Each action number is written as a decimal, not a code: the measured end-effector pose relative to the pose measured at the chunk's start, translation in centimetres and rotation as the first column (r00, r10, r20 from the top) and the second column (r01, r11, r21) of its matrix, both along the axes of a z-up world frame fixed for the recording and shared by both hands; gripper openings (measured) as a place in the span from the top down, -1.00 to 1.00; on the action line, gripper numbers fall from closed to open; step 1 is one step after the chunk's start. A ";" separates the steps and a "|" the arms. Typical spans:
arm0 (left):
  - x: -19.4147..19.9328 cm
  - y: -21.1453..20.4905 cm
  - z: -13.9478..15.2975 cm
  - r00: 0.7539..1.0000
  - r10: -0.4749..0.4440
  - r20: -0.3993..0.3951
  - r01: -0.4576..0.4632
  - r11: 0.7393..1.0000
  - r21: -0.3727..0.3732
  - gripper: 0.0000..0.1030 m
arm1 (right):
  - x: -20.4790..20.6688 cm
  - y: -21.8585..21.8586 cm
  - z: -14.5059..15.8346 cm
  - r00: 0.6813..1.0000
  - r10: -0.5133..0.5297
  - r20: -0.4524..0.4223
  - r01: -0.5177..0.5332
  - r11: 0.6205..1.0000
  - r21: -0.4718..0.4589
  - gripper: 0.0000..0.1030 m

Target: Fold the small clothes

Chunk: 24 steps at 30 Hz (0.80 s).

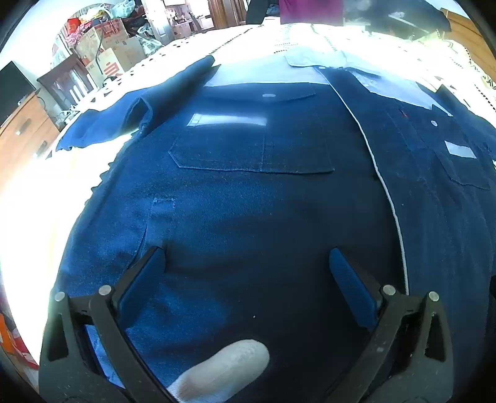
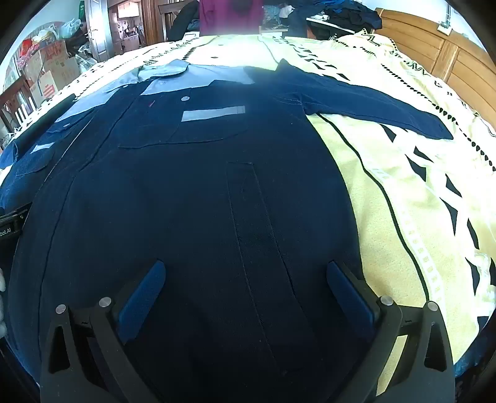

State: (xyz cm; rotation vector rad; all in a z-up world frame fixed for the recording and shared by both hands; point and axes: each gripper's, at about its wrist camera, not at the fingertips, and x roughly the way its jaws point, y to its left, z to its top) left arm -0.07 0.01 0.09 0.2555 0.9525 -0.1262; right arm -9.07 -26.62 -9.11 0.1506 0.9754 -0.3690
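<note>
A navy blue work shirt (image 1: 248, 201) lies flat, front up, on the bed, with a pale blue collar (image 1: 310, 57), chest pockets and grey reflective strips. In the right wrist view the same shirt (image 2: 186, 201) fills the frame, its right sleeve (image 2: 372, 105) stretched out over the blanket. My left gripper (image 1: 246, 260) hovers open over the shirt's lower left half, nothing between its blue pads. My right gripper (image 2: 245, 272) stands open over the lower right half, also with nothing in it. A white-gloved finger (image 1: 223, 372) shows at the bottom of the left wrist view.
A cream blanket (image 2: 418, 201) with black triangle patterns covers the bed. A wooden headboard (image 2: 449, 59) stands at the right. Cardboard boxes (image 1: 108, 52) and a wooden dresser (image 1: 21, 136) stand off the bed's left side. A purple garment (image 2: 231, 15) hangs at the far end.
</note>
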 end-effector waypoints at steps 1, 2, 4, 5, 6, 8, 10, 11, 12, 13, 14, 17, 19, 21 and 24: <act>0.0 0.1 0.0 1.000 0.000 -0.003 0.000 1.000 -0.002 -1.00 | -0.1 0.0 0.0 1.000 0.000 0.011 0.000 1.000 0.003 -1.00; 0.0 0.1 0.0 1.000 0.000 -0.007 0.000 1.000 -0.005 -1.00 | 0.0 0.0 0.0 1.000 0.000 0.009 0.000 1.000 0.001 -1.00; 0.5 0.4 0.3 1.000 0.001 -0.013 -0.001 1.000 -0.007 -1.00 | -0.1 0.0 0.0 1.000 0.000 0.010 0.000 1.000 0.003 -1.00; 0.7 0.3 0.4 1.000 0.000 -0.013 0.000 1.000 -0.005 -1.00 | -0.1 0.0 0.0 1.000 0.001 0.011 -0.001 1.000 0.004 -1.00; 0.9 0.2 0.5 1.000 0.000 -0.015 0.000 1.000 -0.004 -1.00 | -0.1 0.0 0.0 1.000 0.001 0.012 -0.001 1.000 0.004 -1.00; 0.9 0.4 0.9 1.000 0.001 -0.020 -0.001 1.000 -0.006 -1.00 | 0.0 0.0 0.0 1.000 0.001 0.011 -0.001 1.000 0.002 -1.00; 1.1 0.5 1.0 1.000 0.002 -0.021 -0.002 1.000 -0.005 -1.00 | 0.0 0.1 0.0 1.000 0.002 0.012 -0.002 1.000 -0.001 -1.00; 0.4 0.2 0.6 1.000 0.003 -0.008 -0.003 1.000 0.003 -1.00 | 0.0 0.2 0.0 1.000 0.003 0.011 -0.003 1.000 -0.002 -1.00; 0.3 0.0 0.5 1.000 0.006 -0.006 -0.006 1.000 0.004 -1.00 | 0.1 0.3 0.0 1.000 0.003 0.010 -0.003 1.000 -0.004 -1.00; 0.2 0.0 0.4 1.000 0.008 -0.005 -0.008 1.000 0.004 -1.00 | 0.2 0.5 -0.1 1.000 0.003 0.008 -0.003 1.000 -0.006 -1.00; 0.3 0.0 0.5 1.000 0.011 -0.007 -0.011 1.000 0.004 -1.00 | 0.3 0.5 -0.2 1.000 0.003 0.007 -0.003 1.000 -0.007 -1.00; 0.5 -0.1 0.5 1.000 0.021 -0.016 -0.021 1.000 0.005 -1.00 | 0.1 0.4 0.1 1.000 0.001 0.007 -0.001 1.000 -0.004 -1.00; 0.6 -0.1 0.5 0.999 0.028 -0.028 -0.028 1.000 0.004 -1.00 | 0.1 0.3 0.1 1.000 0.002 0.009 -0.002 1.000 -0.003 -1.00; 0.7 -0.1 0.5 0.999 0.023 -0.040 -0.023 1.000 0.009 -1.00 | 0.0 0.3 0.1 1.000 0.002 0.010 -0.002 1.000 -0.003 -1.00; 0.6 -0.1 0.4 0.999 0.015 -0.046 -0.015 1.000 0.014 -1.00 | 0.0 0.3 0.1 1.000 0.002 0.013 -0.002 1.000 0.001 -1.00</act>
